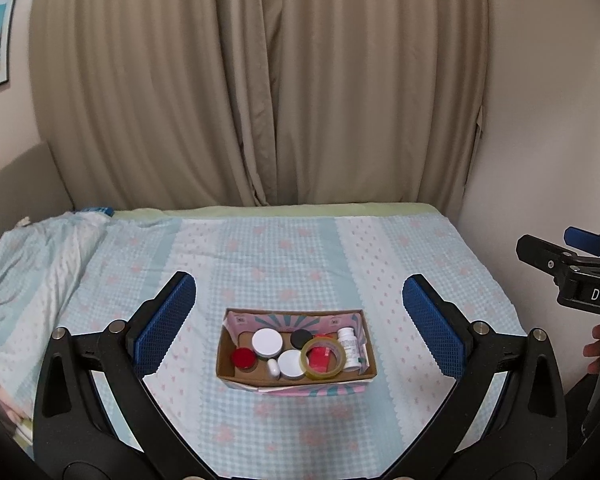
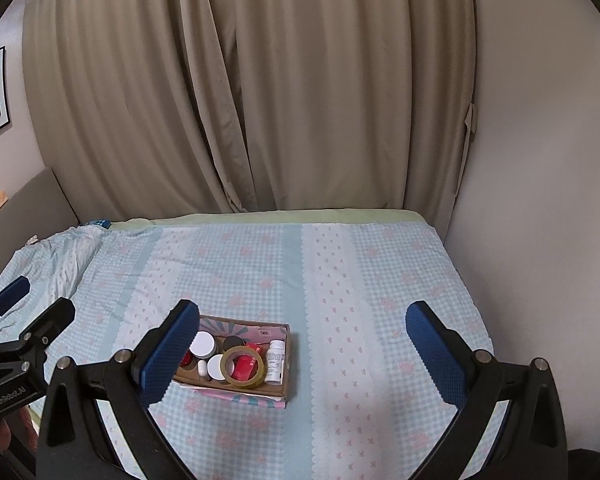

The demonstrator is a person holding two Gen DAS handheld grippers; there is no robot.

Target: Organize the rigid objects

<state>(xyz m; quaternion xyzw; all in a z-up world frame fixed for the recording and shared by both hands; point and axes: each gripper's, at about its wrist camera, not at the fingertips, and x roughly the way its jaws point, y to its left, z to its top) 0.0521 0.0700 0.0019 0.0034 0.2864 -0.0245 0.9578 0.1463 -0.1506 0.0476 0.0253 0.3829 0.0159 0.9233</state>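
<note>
Left gripper (image 1: 299, 312): your jaws are spread wide and empty, held above the bed with the box framed between them.
Right gripper (image 2: 302, 336): also spread and empty, off toward the bed's right side.
Box (image 1: 296, 380): it sits near the bed's front edge, about midway across, flaps folded out.
Contents: all the small items lie inside it, namely two white jars (image 1: 267, 342), a red-lidded jar (image 1: 243, 357), a black cap (image 1: 302, 337), a tape roll (image 1: 323, 358) lying over a red packet (image 1: 320, 358), and a white bottle (image 1: 350, 346) upright at the right end.
Handling: these look light and stiff, the lids smooth (likely slippery).
Hold: pinch jars across the lid rim, the bottle round its body, the tape across its ring wall.
Caution: the bedding is soft, so the box may shift or tip if you push on it.
</note>
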